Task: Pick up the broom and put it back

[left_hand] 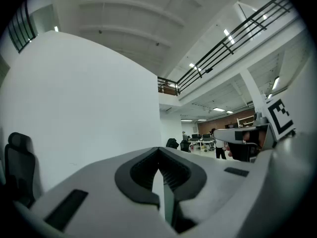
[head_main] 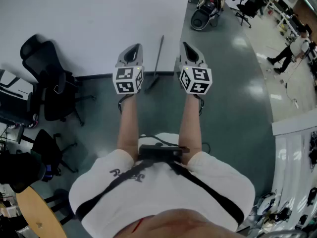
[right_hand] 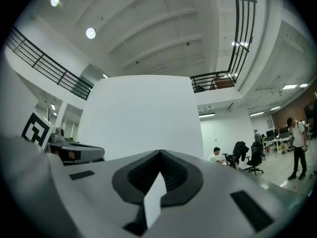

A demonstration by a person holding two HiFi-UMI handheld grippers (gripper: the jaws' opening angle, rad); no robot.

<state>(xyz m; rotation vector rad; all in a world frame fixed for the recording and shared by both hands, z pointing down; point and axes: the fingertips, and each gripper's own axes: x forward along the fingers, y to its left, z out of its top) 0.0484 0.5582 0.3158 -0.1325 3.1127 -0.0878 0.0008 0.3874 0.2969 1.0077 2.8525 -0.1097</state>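
The broom (head_main: 157, 63) leans against the white wall (head_main: 89, 19), its dark head on the floor and its thin handle tilted up to the right. It stands ahead of me, between my two grippers, and neither touches it. My left gripper (head_main: 132, 49) is held out level to the broom's left, jaws shut and empty. My right gripper (head_main: 187, 46) is held out to its right, jaws also shut with nothing in them. In the left gripper view the left gripper (left_hand: 158, 151) faces the wall; in the right gripper view the right gripper (right_hand: 159, 155) faces the same wall. The broom shows in neither gripper view.
Black office chairs (head_main: 49, 78) stand along the wall at my left. A round wooden table (head_main: 34, 212) is at the lower left. More chairs (head_main: 205, 9) and a standing person (head_main: 292, 51) are farther off to the right, past the wall's end. A white counter (head_main: 292, 157) runs along the right.
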